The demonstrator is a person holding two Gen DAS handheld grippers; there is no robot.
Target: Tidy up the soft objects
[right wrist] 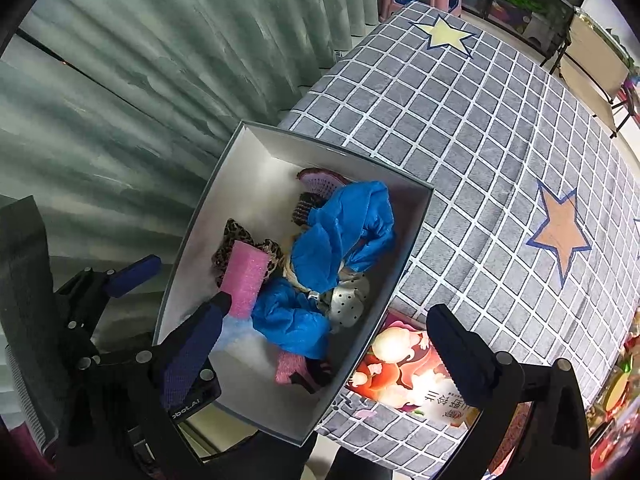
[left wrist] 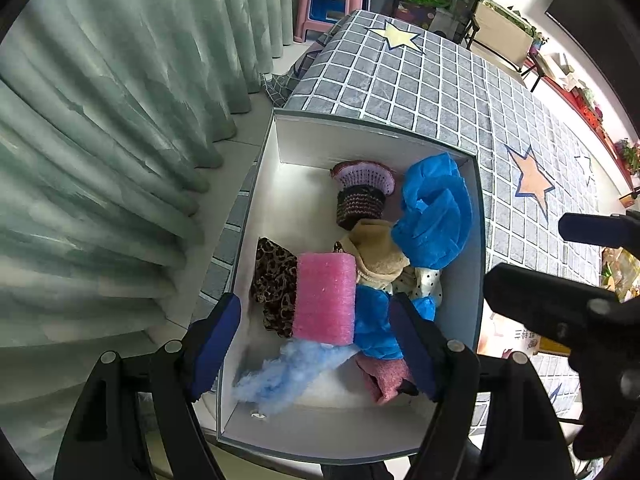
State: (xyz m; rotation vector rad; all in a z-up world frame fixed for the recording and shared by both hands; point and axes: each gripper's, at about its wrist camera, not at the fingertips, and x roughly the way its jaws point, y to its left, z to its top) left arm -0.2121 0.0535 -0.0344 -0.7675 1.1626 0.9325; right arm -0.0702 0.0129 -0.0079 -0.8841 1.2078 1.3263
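Soft items piled in white box (left wrist: 478,216) at edge of checked surface (right wrist: 480,140): pink foam block (left wrist: 325,298) on leopard cloth (left wrist: 274,280), blue plastic covers (left wrist: 434,208), tan cloth (left wrist: 376,250). Left gripper (left wrist: 316,344) above box, jaws open, empty. Right gripper (right wrist: 324,328) jaws wide apart, empty.

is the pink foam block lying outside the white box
No, the pink foam block lies inside the white cardboard box, resting partly on a leopard-print cloth among the other soft items.
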